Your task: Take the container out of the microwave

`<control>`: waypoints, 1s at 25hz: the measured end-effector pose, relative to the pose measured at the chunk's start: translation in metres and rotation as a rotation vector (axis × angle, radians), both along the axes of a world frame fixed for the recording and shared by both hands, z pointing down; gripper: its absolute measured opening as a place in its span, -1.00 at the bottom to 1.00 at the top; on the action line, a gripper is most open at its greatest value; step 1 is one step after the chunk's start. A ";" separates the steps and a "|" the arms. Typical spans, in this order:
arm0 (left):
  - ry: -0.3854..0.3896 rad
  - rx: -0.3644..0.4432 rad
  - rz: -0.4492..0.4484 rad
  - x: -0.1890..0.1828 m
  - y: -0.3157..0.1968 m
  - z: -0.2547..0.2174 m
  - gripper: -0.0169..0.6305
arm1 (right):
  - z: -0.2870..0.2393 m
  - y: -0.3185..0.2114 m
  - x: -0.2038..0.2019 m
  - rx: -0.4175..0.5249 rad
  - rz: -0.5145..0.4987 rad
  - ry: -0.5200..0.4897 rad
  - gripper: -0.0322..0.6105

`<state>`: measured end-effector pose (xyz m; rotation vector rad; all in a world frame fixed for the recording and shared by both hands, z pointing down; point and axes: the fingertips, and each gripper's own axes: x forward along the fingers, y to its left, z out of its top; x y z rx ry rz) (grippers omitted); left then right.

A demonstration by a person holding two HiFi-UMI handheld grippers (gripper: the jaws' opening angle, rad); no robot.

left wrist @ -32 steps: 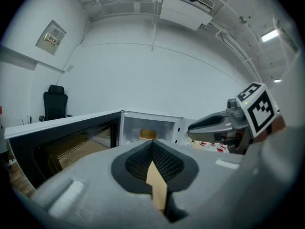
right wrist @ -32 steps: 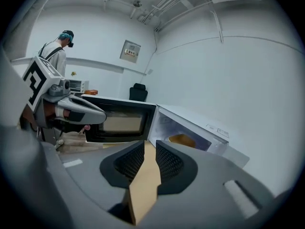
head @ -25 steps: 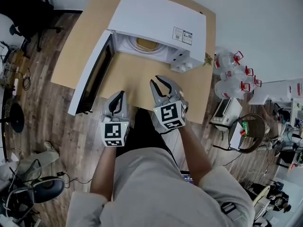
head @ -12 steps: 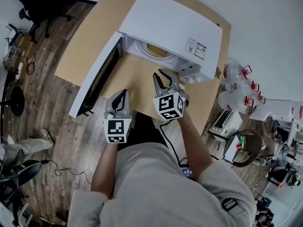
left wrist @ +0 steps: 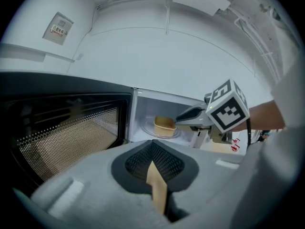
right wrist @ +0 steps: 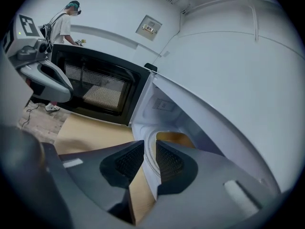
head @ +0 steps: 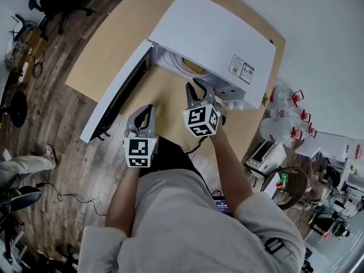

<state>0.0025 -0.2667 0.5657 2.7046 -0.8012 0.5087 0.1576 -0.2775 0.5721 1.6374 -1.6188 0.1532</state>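
A white microwave (head: 216,36) stands on a wooden table (head: 94,58) with its door (head: 116,98) swung open to the left. Inside, a tan container (head: 192,67) sits on the glass turntable; it also shows in the left gripper view (left wrist: 164,124) and the right gripper view (right wrist: 174,138). My right gripper (head: 198,87) is open, empty, at the front of the cavity just short of the container. My left gripper (head: 143,115) is shut and empty, over the table beside the open door. Each gripper shows its own jaws, left (left wrist: 152,146) and right (right wrist: 149,150).
Clear water jugs (head: 282,108) and a small white appliance (head: 265,145) sit on the floor right of the table. Someone's legs (head: 23,168) are at the left edge. Another person (right wrist: 63,24) stands far behind the door. Cables lie on the wooden floor.
My right gripper has moved forward to the mouth of the microwave. The left gripper has stayed by the door. The head view has shifted a little.
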 end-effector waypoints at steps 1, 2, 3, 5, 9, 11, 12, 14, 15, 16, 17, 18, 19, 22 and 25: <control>0.000 -0.003 -0.006 0.001 -0.002 0.001 -0.94 | 0.003 -0.003 0.002 -0.010 -0.002 0.000 -0.60; 0.000 -0.004 -0.008 0.002 -0.004 0.001 -0.94 | 0.006 -0.006 0.004 -0.020 -0.006 0.000 -0.60; -0.002 -0.003 -0.008 0.002 -0.006 0.000 -0.94 | 0.009 -0.009 0.006 -0.029 -0.010 0.001 -0.59; -0.008 -0.004 -0.010 0.003 -0.010 0.001 -0.94 | 0.013 -0.016 0.010 -0.045 -0.015 0.005 -0.59; -0.018 -0.011 -0.025 0.004 -0.014 0.006 -0.94 | 0.025 -0.025 0.019 -0.083 -0.025 0.013 -0.58; -0.023 -0.016 -0.029 0.005 -0.015 0.009 -0.94 | 0.031 -0.031 0.023 -0.098 -0.031 0.015 -0.58; -0.025 -0.018 -0.030 0.006 -0.016 0.011 -0.94 | 0.033 -0.034 0.025 -0.103 -0.034 0.017 -0.58; -0.033 -0.021 -0.031 0.007 -0.016 0.014 -0.94 | 0.037 -0.040 0.027 -0.113 -0.041 0.021 -0.58; -0.037 -0.023 -0.031 0.007 -0.016 0.015 -0.94 | 0.038 -0.042 0.028 -0.120 -0.044 0.023 -0.58; -0.040 -0.025 -0.032 0.007 -0.016 0.016 -0.94 | 0.041 -0.044 0.030 -0.127 -0.046 0.023 -0.58; -0.043 -0.027 -0.034 0.007 -0.016 0.017 -0.94 | 0.043 -0.046 0.030 -0.136 -0.049 0.022 -0.58; -0.045 -0.028 -0.037 0.007 -0.017 0.018 -0.94 | 0.046 -0.048 0.031 -0.146 -0.052 0.021 -0.58; -0.047 -0.030 -0.040 0.007 -0.017 0.018 -0.94 | 0.048 -0.049 0.032 -0.156 -0.056 0.019 -0.58; -0.052 -0.034 -0.046 0.006 -0.019 0.019 -0.94 | 0.055 -0.054 0.036 -0.186 -0.061 0.015 -0.55; -0.056 -0.038 -0.053 0.005 -0.020 0.021 -0.94 | 0.062 -0.058 0.039 -0.220 -0.068 0.015 -0.53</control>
